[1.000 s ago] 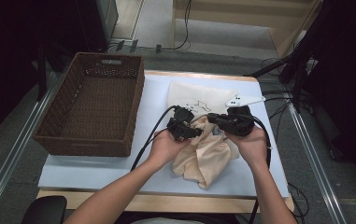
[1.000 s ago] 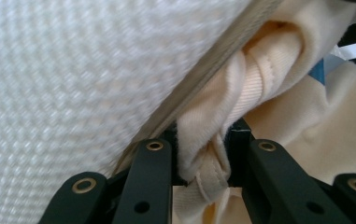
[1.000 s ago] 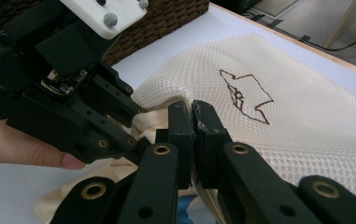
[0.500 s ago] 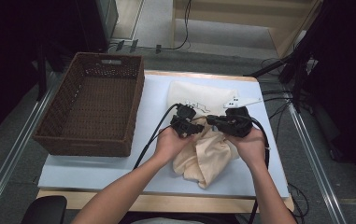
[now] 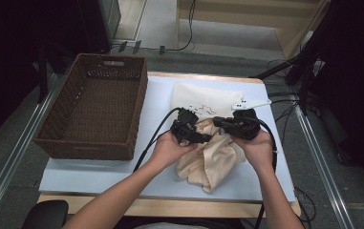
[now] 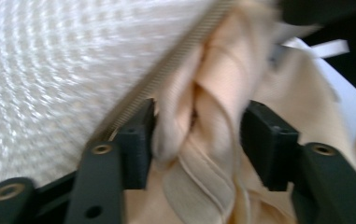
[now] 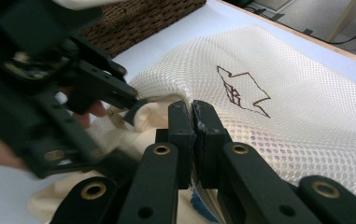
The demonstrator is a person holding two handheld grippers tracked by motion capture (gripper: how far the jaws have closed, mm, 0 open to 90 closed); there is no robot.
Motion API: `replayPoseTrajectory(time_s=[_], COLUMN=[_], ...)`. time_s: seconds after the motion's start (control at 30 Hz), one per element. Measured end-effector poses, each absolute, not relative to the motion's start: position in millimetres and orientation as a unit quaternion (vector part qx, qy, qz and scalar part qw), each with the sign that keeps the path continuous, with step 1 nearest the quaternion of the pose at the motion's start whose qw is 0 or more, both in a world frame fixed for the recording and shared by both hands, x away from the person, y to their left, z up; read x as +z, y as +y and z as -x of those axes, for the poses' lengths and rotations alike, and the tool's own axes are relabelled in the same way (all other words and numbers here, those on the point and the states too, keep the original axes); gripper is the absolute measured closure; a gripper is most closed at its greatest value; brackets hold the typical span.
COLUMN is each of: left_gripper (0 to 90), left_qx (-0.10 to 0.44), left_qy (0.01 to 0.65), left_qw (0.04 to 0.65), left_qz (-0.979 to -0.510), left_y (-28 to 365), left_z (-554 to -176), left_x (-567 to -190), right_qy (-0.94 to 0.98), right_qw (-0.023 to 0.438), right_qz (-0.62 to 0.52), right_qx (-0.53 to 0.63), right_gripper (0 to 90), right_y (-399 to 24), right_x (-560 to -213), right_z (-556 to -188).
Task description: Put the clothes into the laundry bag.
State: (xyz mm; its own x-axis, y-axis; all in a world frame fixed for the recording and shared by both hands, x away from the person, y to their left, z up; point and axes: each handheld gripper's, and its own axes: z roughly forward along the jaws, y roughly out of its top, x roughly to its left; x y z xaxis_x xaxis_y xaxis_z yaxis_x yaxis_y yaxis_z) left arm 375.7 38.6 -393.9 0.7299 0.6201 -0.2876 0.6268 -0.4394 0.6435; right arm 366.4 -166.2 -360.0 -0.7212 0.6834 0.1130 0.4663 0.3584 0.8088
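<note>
The left gripper [image 6: 196, 140] is standing with its jaws apart, having just been opening; a twisted fold of the peach cloth [image 6: 203, 121] is lying between the pads without being pressed from both sides. The right gripper [image 7: 193, 122] is holding its jaws together, pinching the edge of the white mesh bag [image 7: 278, 107] where bag and cloth are meeting; what exactly sits between the pads is too thin to make out. In the left gripper view a zipper [image 6: 175, 70] is running along the bag's edge just beside the cloth. In the high view both grippers, left [image 5: 196, 136] and right [image 5: 222, 125], are facing each other close together over the cloth [image 5: 215, 160], which is bunching near the person on the right half of the table [image 5: 98, 171]. The mesh bag [image 5: 208, 98] is lying flat on the far side of the cloth, touching it, with a dark line drawing on its face. A brown wicker basket [image 5: 60, 145] is sitting on the left side of the table, well apart from the cloth. A white tag-like piece [image 5: 249, 102] is lying at the bag's right edge.
</note>
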Motion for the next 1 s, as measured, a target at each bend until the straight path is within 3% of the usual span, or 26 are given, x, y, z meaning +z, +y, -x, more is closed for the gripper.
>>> replayPoseTrajectory(time_s=[0.47,0.73,1.0], left_gripper=[14.1,10.5,13.5], left_qx=[0.007,0.004,0.019], left_qy=[0.362,0.369,0.394], left_qw=[0.389,0.38,0.363], left_qz=[-0.847,-0.848,-0.844], left_y=[52.0,35.9,16.7], left_z=[-328.2,-324.3,-339.3], left_x=[-383.4,-408.1,-437.0], right_qy=[0.816,0.816,0.817], right_qw=[0.125,0.125,0.126], right_qz=[-0.353,-0.352,-0.351], right_qx=[0.441,0.441,0.439], right_gripper=[88.7,88.7,88.7], right_y=[-166.0,-165.6,-165.7], right_x=[-360.2,-360.6,-360.7], right_z=[-366.4,-366.6,-366.2])
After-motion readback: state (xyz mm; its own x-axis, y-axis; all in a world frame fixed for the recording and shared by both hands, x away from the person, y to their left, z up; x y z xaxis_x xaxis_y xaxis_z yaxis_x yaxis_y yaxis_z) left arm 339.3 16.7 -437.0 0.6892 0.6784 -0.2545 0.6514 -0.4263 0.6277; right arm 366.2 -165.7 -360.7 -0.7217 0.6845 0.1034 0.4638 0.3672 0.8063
